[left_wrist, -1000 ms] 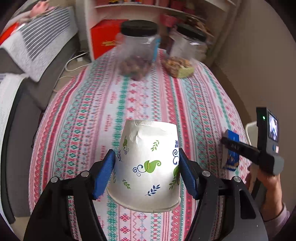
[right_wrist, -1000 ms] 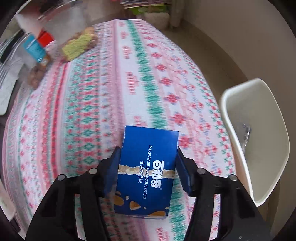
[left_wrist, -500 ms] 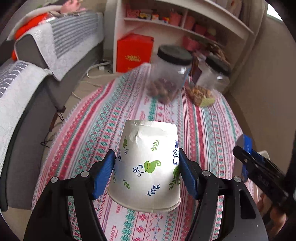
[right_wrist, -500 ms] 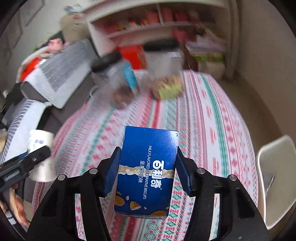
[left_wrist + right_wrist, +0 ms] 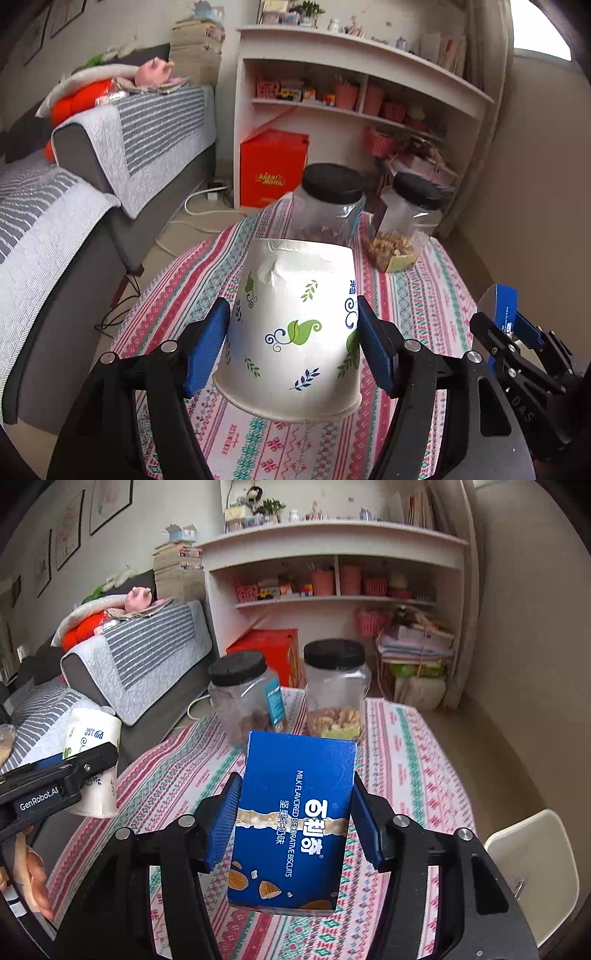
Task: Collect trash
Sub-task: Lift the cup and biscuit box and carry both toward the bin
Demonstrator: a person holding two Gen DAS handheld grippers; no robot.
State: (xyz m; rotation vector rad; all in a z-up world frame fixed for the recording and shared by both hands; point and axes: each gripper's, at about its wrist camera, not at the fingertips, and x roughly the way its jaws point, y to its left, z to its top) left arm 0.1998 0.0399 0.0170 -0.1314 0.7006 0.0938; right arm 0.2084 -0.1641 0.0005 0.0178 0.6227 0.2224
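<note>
Two items held clear above the patterned-cloth surface (image 5: 417, 295), likely for carrying to the white plastic bin (image 5: 535, 878) at its right edge. Left tool (image 5: 291, 347) clamped on upside-down white paper cup with leaf print (image 5: 295, 332); right tool (image 5: 291, 819) clamped on blue cardboard biscuit box (image 5: 295, 819). Two black-lidded clear plastic jars (image 5: 336, 686) stand beyond, not obstructing.

blue box (image 5: 295, 823): "MILK FLAVORED DECORATIVE BISCUITS" | left gripper (image 5: 55, 794): "GenRobot.AI" | tablecloth (image 5: 232, 446): "HOME SIDE"
</note>
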